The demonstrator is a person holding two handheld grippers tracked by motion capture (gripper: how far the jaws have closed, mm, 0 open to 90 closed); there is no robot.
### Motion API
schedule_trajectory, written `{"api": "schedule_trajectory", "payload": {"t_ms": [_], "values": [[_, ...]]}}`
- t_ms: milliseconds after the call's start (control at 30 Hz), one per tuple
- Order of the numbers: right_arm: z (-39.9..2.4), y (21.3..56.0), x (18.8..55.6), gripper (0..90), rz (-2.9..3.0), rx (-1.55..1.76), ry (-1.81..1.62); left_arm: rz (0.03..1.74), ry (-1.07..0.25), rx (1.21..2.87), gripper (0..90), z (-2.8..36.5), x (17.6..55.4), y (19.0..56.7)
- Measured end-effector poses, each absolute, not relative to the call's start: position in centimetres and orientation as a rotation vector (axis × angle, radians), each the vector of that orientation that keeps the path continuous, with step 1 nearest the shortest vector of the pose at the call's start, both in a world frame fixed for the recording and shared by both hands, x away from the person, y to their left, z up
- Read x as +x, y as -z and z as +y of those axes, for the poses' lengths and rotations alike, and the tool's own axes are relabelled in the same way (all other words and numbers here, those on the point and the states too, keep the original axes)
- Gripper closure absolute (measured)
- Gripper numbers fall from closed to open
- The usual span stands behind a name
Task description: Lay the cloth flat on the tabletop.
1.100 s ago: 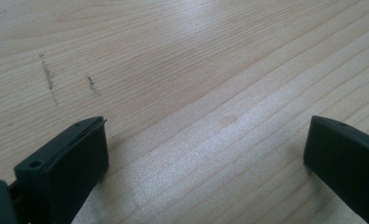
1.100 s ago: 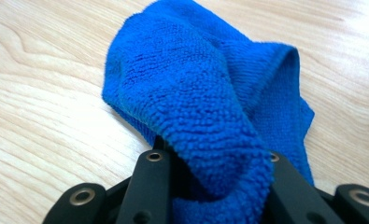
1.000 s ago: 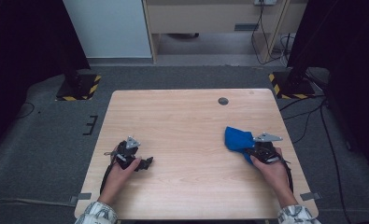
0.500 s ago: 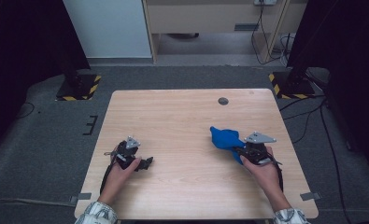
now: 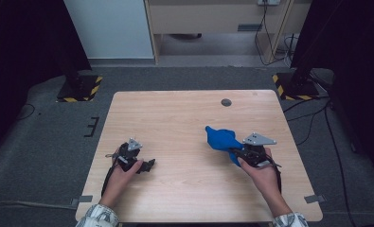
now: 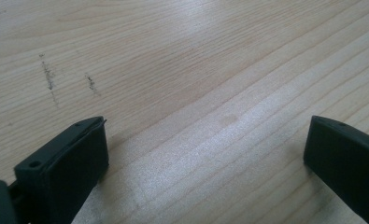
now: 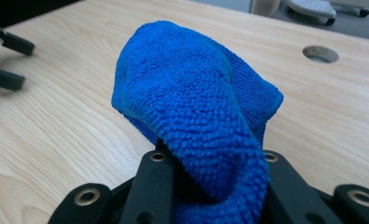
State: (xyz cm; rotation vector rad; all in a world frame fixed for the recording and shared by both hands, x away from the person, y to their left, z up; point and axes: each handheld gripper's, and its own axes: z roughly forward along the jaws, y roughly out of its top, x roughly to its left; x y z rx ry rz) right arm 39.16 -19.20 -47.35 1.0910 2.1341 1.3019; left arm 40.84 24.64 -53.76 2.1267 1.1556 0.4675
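A bright blue microfibre cloth (image 5: 221, 138) hangs bunched above the wooden table (image 5: 175, 113), pinched by my right gripper (image 5: 235, 152) at the right side of the table. In the right gripper view the cloth (image 7: 196, 102) bulges up between the two black jaws, which are shut on it. My left gripper (image 5: 149, 165) rests low near the table's front left, held by a hand. In the left gripper view its fingers (image 6: 74, 158) stand wide apart over bare wood with nothing between them.
A round cable hole (image 5: 226, 102) sits in the table's far right part. Dark scuff marks (image 6: 49, 81) show on the wood ahead of the left gripper. Black stands with yellow-striped bases (image 5: 78, 90) flank the table on grey carpet.
My right gripper has carried the blue cloth leftward toward the table's middle and lifted it a little. The left gripper has stayed where it was.
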Motion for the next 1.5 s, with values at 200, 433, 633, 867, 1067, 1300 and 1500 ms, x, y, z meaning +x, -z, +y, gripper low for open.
{"api": "schedule_trajectory", "payload": {"t_ms": [200, 433, 633, 867, 1067, 1300, 1500], "values": [[-18.3, 45.5, 38.9, 77.2, 2.102, 1.06, -1.341, 1.155, -0.467, 2.127, 0.0, 24.6, 40.8, 53.8], [-16.4, 44.2, 39.4, 76.9, 2.101, 1.007, -1.343, 1.156, -0.468, 2.127, 0.0, 24.6, 40.8, 53.8], [-14.4, 43.9, 40.2, 76.7, 2.124, 0.988, -1.338, 1.154, -0.467, 2.127, 0.0, 24.6, 40.9, 53.8], [-10.4, 45.3, 41.2, 76.3, 2.213, 0.952, -1.254, 1.153, -0.467, 2.128, 0.0, 24.6, 40.9, 53.8], [-6.2, 48.1, 41.7, 75.1, 2.319, 0.919, -1.157, 1.149, -0.466, 2.131, 0.0, 24.7, 40.9, 53.8], [-3.1, 50.9, 41.7, 70.3, 2.406, 0.912, -1.069, 1.146, -0.465, 2.133, 0.0, 24.6, 40.9, 53.8], [-1.5, 52.5, 41.7, 39.7, 2.479, 0.906, -1.02, 1.145, -0.465, 2.134, 0.0, 24.6, 40.9, 53.7]]}}
